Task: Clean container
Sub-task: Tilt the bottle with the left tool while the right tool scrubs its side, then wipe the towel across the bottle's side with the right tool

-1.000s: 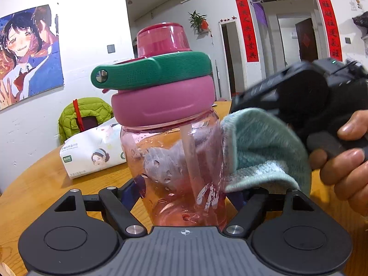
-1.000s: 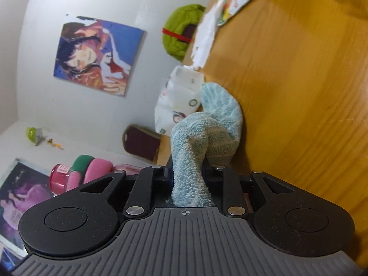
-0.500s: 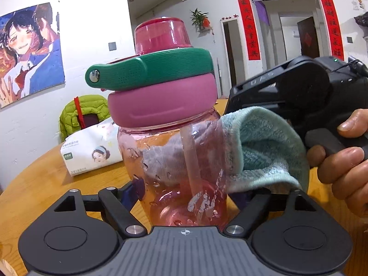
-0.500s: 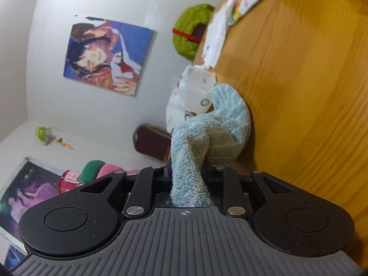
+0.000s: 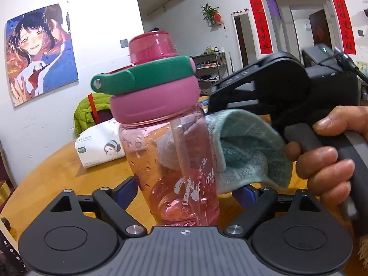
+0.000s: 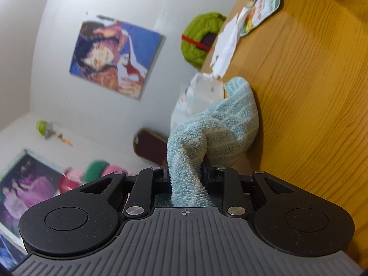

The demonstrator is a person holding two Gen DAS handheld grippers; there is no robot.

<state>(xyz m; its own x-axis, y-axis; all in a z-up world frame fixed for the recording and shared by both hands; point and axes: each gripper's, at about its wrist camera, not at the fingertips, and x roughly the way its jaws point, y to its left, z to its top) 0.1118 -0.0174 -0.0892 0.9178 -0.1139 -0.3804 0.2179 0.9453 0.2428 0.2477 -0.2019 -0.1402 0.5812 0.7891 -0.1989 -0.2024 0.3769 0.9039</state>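
My left gripper (image 5: 184,191) is shut on a clear pink bottle (image 5: 174,161) with a pink lid and green handle, held upright above the wooden table (image 5: 57,168). My right gripper (image 6: 186,174) is shut on a light teal towel (image 6: 218,128). In the left wrist view the towel (image 5: 248,151) presses against the bottle's right side and wraps behind it, with the right gripper's black body (image 5: 276,87) just to its right. The bottle's lid (image 6: 92,174) shows at the left edge of the right wrist view.
A white tissue pack (image 5: 99,147) lies on the table behind the bottle. A green jacket (image 5: 92,110) hangs on a chair beyond the table. Papers and a snack packet (image 6: 253,18) lie on the table further off.
The towel has slid up along the bottle's right side and further behind it. The bottle has tilted slightly and shifted a little in view. Both grips are unchanged.
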